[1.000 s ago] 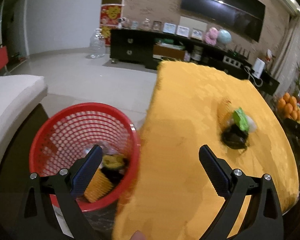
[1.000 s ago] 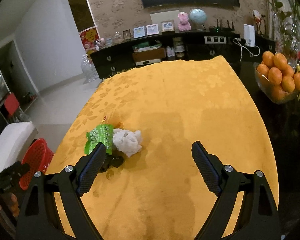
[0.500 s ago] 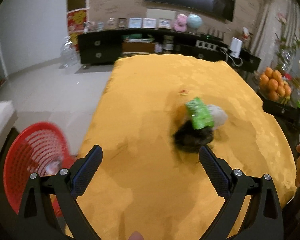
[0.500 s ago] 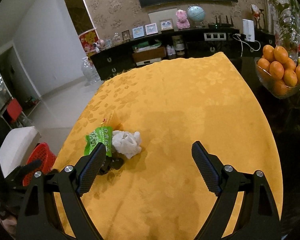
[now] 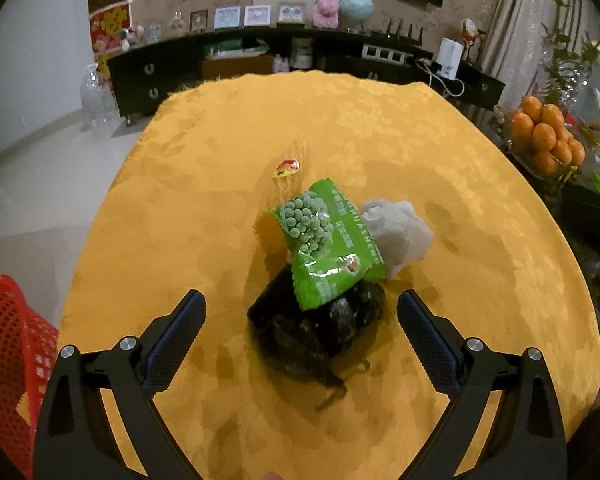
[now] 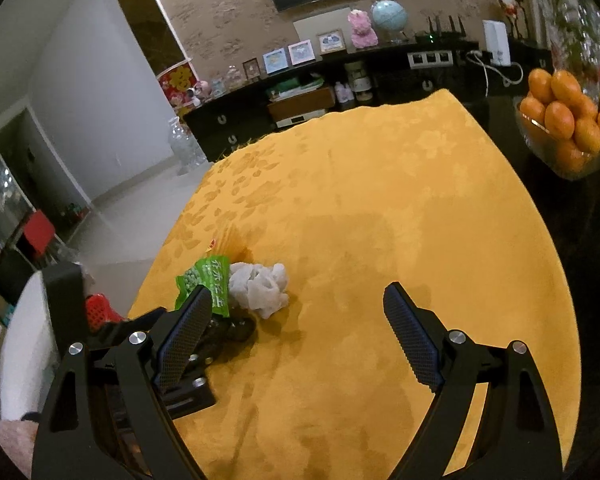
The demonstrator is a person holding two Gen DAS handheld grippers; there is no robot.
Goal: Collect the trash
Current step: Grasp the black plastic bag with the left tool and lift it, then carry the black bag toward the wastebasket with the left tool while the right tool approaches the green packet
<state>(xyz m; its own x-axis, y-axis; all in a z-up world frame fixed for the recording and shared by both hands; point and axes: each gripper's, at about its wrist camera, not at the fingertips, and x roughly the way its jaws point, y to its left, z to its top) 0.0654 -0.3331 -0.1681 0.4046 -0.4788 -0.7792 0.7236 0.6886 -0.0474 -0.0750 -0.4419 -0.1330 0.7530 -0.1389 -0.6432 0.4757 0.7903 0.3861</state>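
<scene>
Left gripper (image 5: 300,320) is being held over the trash pile, fingers spread around the black bag (image 5: 316,332), not touching. Green snack packet (image 5: 328,244) is lying on it, on the yellow surface (image 5: 460,160). Right gripper (image 6: 296,336) is being held with fingers spread, nothing between.

Glossy green plastic snack packet (image 5: 328,240); shiny black plastic bag (image 5: 320,332); crumpled matt tissue (image 5: 400,228); matt yellow damask cloth on tabletop (image 5: 440,152); red plastic mesh basket (image 5: 8,344).

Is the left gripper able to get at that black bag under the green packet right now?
Probably yes. The left gripper is open, with the black bag lying between its fingers. Only the green snack packet overlaps the bag's far end.
</scene>
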